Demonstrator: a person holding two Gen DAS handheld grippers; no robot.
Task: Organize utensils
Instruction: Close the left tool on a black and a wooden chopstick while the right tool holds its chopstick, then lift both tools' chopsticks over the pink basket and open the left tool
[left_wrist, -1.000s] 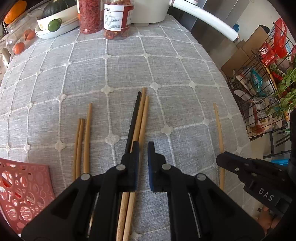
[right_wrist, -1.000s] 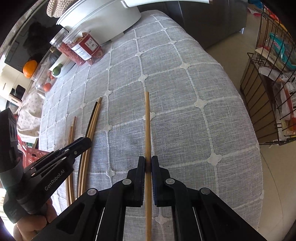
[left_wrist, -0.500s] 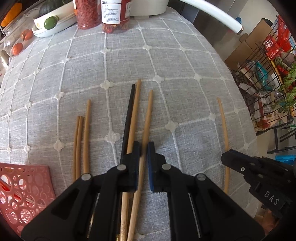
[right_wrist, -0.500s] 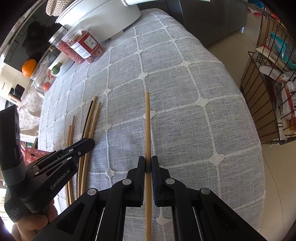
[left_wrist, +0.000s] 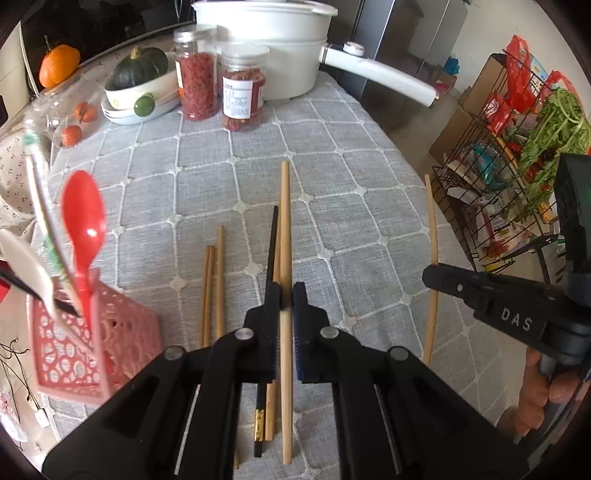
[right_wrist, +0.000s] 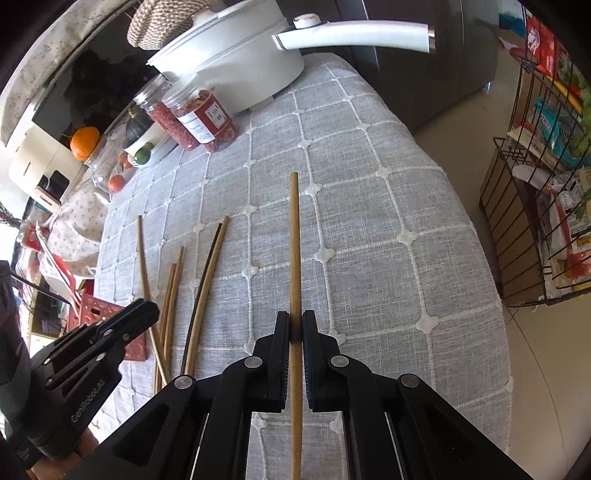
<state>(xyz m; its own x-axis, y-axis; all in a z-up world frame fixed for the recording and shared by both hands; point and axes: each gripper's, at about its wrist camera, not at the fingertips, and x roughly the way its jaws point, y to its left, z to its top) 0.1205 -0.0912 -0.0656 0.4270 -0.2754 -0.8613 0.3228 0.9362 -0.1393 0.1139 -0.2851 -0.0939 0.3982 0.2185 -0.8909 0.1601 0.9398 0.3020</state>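
Jaws of both grippers clamp bamboo chopsticks (left_wrist: 285, 229) (right_wrist: 294, 236); pink basket (left_wrist: 122, 332) and jars (left_wrist: 243, 96) nearby.

1. two chopsticks (left_wrist: 275, 254) lie side by side on the desk (left_wrist: 351, 192), under the chopstick (left_wrist: 285, 236) between the left gripper (left_wrist: 286, 295) fingers.
2. three more sticks (left_wrist: 214, 288) lie just left of them.
3. the basket (left_wrist: 85, 343) stands at the desk's near left, a spoon (left_wrist: 84, 221) upright in it.
4. two jars (left_wrist: 221, 88) stand at the far edge, before the pot (left_wrist: 273, 48).
5. the wire rack (left_wrist: 491, 177) stands on the floor, right of the desk.
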